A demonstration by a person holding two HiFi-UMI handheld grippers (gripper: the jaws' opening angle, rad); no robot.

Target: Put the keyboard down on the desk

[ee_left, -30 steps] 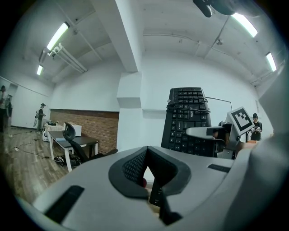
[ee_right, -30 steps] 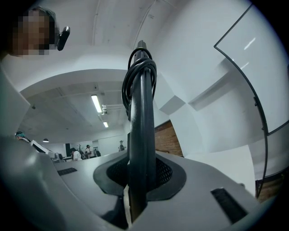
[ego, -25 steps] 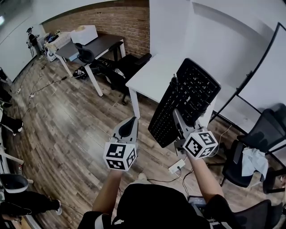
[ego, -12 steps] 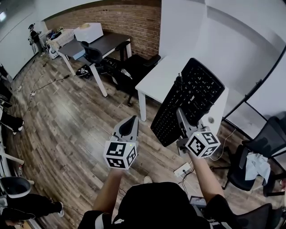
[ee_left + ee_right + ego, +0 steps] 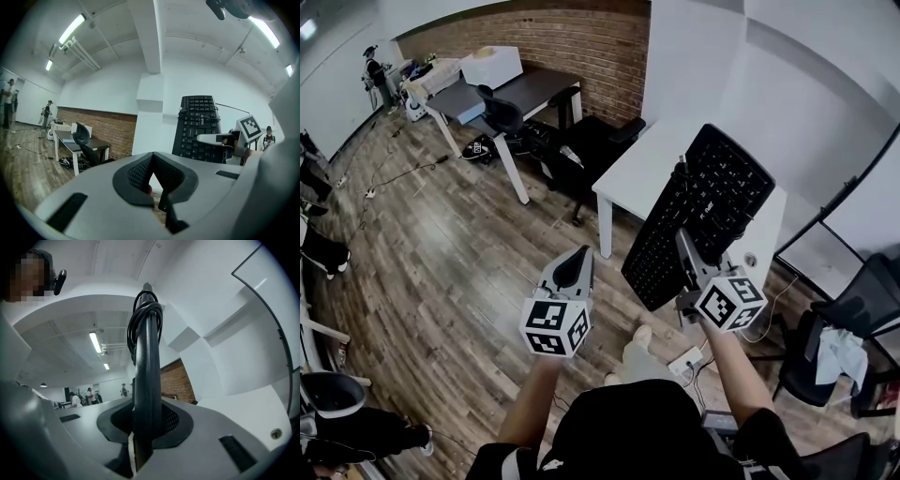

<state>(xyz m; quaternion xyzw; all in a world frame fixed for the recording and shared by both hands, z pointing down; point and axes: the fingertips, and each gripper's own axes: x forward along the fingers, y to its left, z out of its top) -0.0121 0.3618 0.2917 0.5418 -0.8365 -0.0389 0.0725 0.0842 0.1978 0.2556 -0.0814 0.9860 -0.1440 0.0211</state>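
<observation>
A black keyboard (image 5: 698, 214) hangs tilted in the air over the near edge of the white desk (image 5: 652, 164), its cable coiled round its far end. My right gripper (image 5: 687, 251) is shut on the keyboard's long edge; in the right gripper view the keyboard (image 5: 146, 376) stands edge-on between the pads with the cable loop on top. My left gripper (image 5: 575, 266) is shut with nothing in it, held over the wood floor to the left of the keyboard. The left gripper view shows its closed jaws and the keyboard (image 5: 198, 126) to the right.
A dark desk (image 5: 502, 94) with a white box and black office chairs (image 5: 586, 150) stand by the brick wall. A black chair (image 5: 839, 347) with a cloth is at the right. A power strip (image 5: 689, 361) and cables lie on the floor near my feet.
The view has shifted toward the white desk, which now sits nearer under the keyboard. Both grippers keep their hold and pose.
</observation>
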